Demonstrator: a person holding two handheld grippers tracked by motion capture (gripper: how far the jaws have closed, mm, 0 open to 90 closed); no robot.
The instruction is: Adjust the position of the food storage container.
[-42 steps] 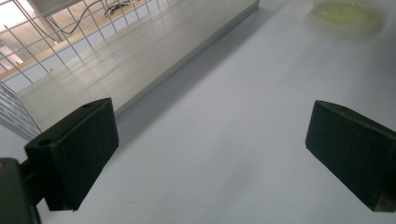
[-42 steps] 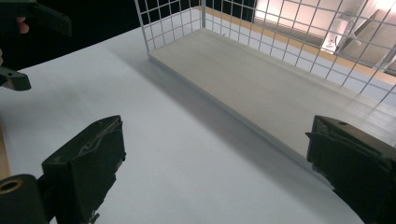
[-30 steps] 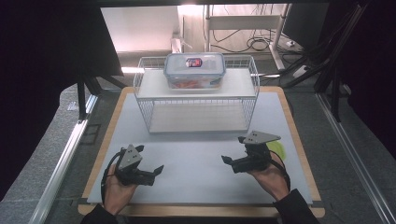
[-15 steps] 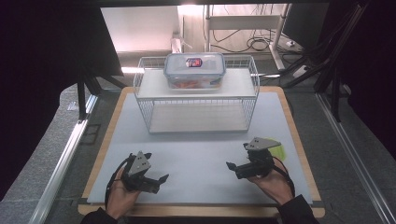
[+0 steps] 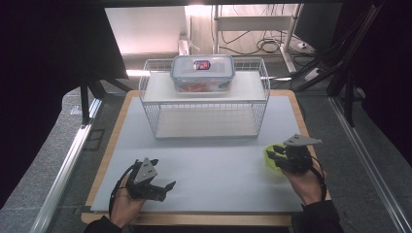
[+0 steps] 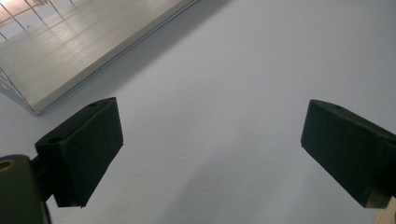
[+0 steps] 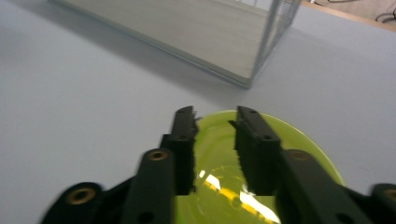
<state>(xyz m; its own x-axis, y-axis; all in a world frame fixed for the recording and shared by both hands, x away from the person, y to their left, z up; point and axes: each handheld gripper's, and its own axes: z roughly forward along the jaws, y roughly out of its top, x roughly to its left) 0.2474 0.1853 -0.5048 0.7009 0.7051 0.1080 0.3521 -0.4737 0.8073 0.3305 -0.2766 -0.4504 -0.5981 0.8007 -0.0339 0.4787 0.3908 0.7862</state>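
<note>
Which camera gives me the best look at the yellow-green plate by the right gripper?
The right gripper view: the yellow-green plate spreads wide and glossy under the right gripper, whose narrowed jaws reach over it. In the high view the plate is a small sliver poking out beside that gripper. The left gripper view faces the white mat and the rack's shelf.

High view: fixed above the near edge, looking forward and down over the mat [image 5: 204, 160]. Left gripper view: close over bare mat, facing the rack [image 6: 70, 51]. Right gripper view: close above the plate [image 7: 299, 149], rack [image 7: 224, 37] beyond; both share the rack's base.
</note>
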